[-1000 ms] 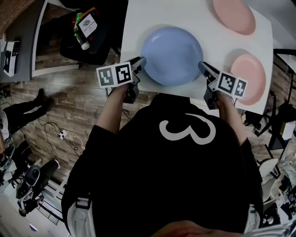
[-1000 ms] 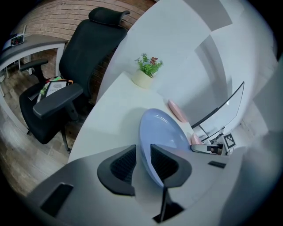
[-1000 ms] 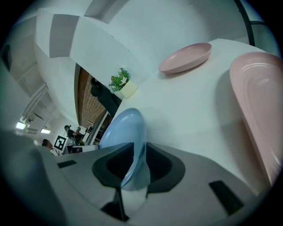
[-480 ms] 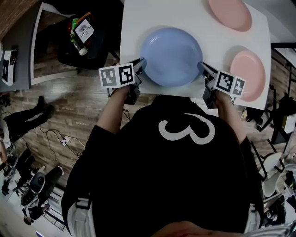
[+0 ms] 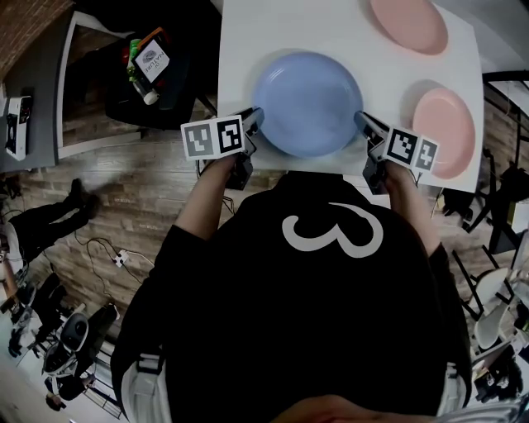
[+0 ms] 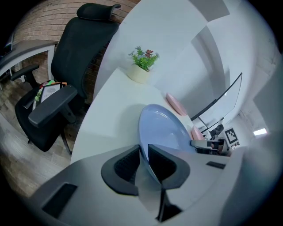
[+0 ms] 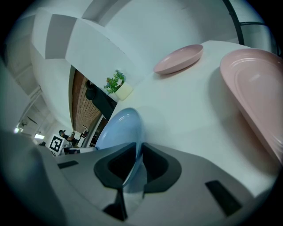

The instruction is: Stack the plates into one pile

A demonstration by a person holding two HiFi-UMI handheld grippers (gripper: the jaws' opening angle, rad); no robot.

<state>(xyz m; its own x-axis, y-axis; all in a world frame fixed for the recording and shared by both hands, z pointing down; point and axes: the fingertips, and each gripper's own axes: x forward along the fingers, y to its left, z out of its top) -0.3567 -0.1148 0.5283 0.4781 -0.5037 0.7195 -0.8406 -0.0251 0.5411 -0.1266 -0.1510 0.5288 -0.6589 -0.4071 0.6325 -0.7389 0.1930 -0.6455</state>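
A blue plate lies on the white table near its front edge. My left gripper grips its left rim and my right gripper its right rim. In the left gripper view the blue plate runs edge-on between the pads of the gripper, which press on it. In the right gripper view the plate's rim sits between the closing jaws of that gripper, pads against it. Two pink plates lie apart: one at the far right, another at the right edge.
A small potted plant stands at the table's far end. A black office chair is left of the table, with a dark cart holding bottles and a card. Cables and gear lie on the wooden floor.
Both grippers' jaws have narrowed onto the blue plate's rims. The plate and both hands stay in nearly the same place.
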